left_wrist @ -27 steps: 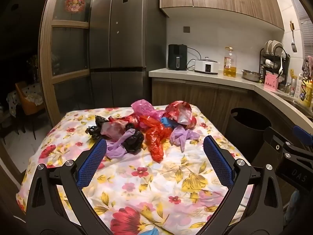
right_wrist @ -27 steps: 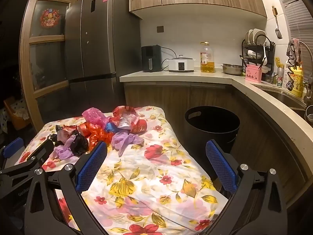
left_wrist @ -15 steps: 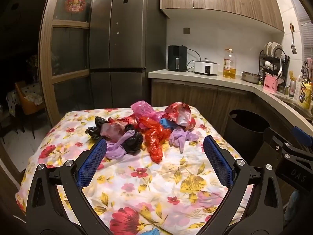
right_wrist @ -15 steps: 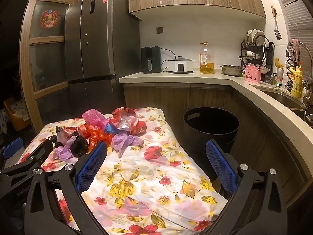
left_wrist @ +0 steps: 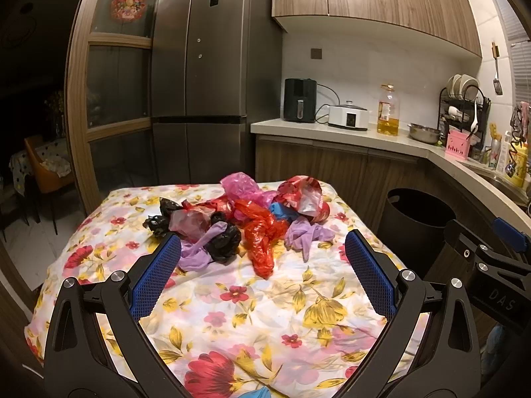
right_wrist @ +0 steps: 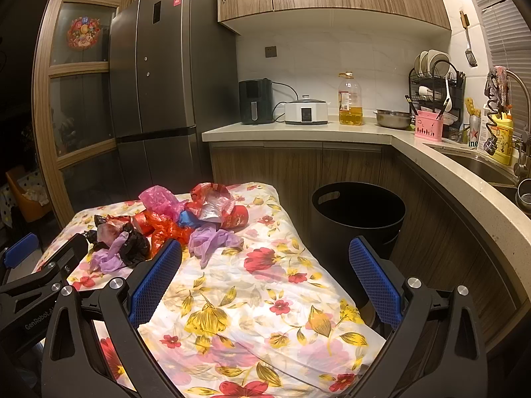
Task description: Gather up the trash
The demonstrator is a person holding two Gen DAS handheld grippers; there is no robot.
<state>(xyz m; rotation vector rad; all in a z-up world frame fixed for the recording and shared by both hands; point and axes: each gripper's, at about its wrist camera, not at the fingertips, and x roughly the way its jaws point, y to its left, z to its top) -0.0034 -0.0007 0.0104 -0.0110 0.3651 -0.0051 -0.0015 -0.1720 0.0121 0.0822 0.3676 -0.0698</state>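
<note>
Nothing has been collected yet, as far as the pictures show: the whole heap of trash (left_wrist: 245, 222) lies on the far half of the desk (left_wrist: 232, 298), which is covered by a flowered cloth. The heap is a loose tangle of crumpled plastic bags: a pink bag (left_wrist: 240, 184) at the far side, a red bag (left_wrist: 262, 235) reaching toward the near edge, black bags (left_wrist: 224, 242) on the left, a shiny red wrapper (left_wrist: 303, 192) on the right, and purple gloves (left_wrist: 305, 233) at the near right of the pile. The black bin (right_wrist: 358, 212) stands on the floor just beside the desk's right edge, and no trash can be seen in the dark inside it. The left tool (left_wrist: 262, 272) is held near the front of the desk with its blue pads spread wide and nothing between them, aimed at the middle of the heap but well short of it. The right tool (right_wrist: 265, 278) is likewise wide and empty, pointing over the right part of the desk between the heap and the bin. Judging from this, the task is at its very start; every piece has yet to be gripped, carried to the right and dropped into the bin.
</note>
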